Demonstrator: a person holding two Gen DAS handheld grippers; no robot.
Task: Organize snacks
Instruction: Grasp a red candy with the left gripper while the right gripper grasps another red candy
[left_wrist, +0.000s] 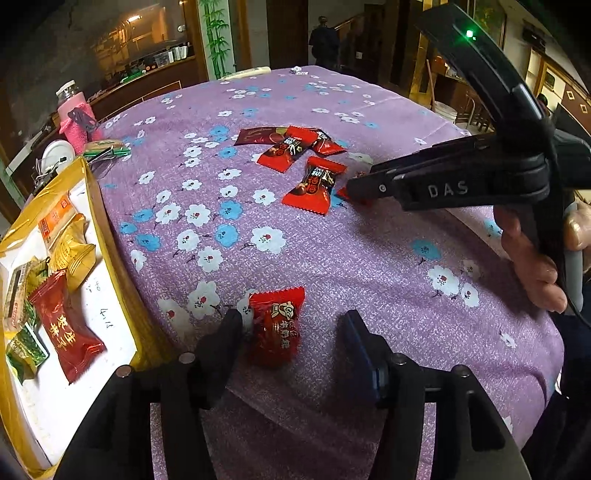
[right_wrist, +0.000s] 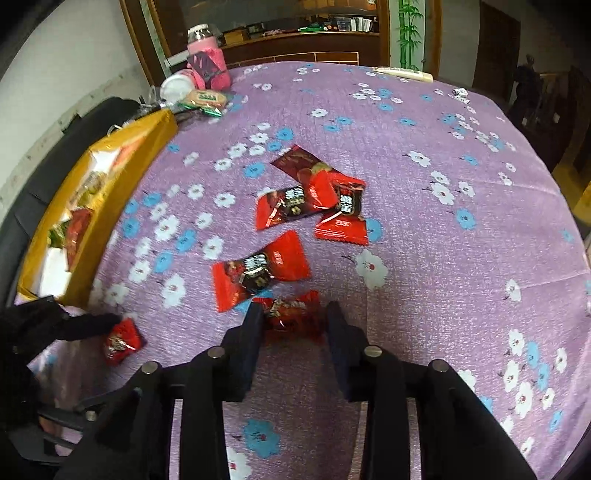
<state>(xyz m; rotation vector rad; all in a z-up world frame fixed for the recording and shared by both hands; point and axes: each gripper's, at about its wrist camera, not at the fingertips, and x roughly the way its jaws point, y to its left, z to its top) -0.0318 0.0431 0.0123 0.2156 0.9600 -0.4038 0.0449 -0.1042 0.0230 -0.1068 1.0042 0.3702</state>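
A table (left_wrist: 369, 258) holds wrapped snacks. A box (left_wrist: 110, 236) sits on its left side with several snacks in it. One candy (left_wrist: 275, 328) lies near the box, between the fingers of the left gripper (left_wrist: 291, 325). Farther back, a group of candies (left_wrist: 295, 147) lies in the middle, some overlapping. One more candy (right_wrist: 291, 314) lies between the fingers of the right gripper (right_wrist: 295, 314). A bottle (right_wrist: 207, 55) stands behind the box.

The tablecloth (left_wrist: 332, 258) looks like matt, slightly nubby woven cloth. At seven o'clock in the left wrist view, a red candy (left_wrist: 275, 328) has a glossy, crinkled plastic wrapper. At nine o'clock, the box (left_wrist: 94, 192) has shiny golden foil-like walls.
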